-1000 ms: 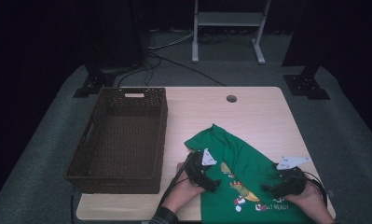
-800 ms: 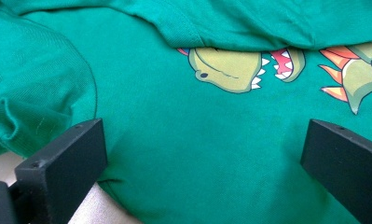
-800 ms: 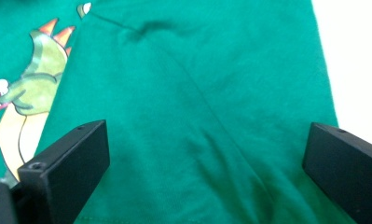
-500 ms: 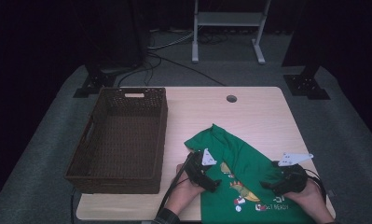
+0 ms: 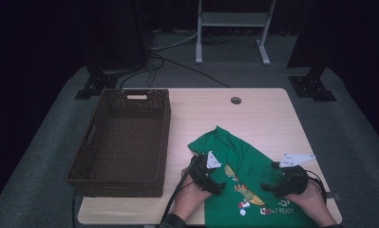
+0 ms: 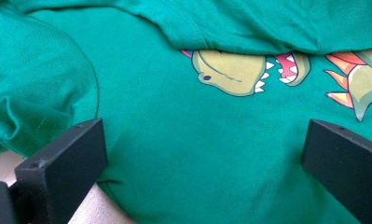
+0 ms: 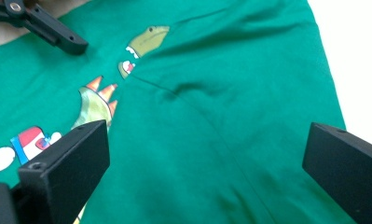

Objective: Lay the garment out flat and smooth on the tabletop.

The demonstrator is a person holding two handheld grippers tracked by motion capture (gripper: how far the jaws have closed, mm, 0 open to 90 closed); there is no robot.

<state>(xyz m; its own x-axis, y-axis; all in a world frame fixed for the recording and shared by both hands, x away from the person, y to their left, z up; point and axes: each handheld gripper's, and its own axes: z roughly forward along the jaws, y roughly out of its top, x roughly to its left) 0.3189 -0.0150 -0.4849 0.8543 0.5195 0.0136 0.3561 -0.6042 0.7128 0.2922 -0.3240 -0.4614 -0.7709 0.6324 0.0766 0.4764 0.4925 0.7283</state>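
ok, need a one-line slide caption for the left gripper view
Open left gripper poised over a rumpled green T-shirt, a fold hiding part of its dinosaur print.

Setting reads to me as a lab or recording studio, not a home. Dark surroundings, black drapes or panels on all sides, with light falling on the pale wood counter (image 5: 253, 118) alone. Grey carpet floor (image 5: 49, 156). Black stand feet (image 5: 310, 85) bolted beside the counter on both sides, loose cables (image 5: 177, 59) running across the floor behind it. A white metal frame (image 5: 232, 28) stands at the back. The counter has a cable grommet hole (image 5: 235, 100), office-desk style.
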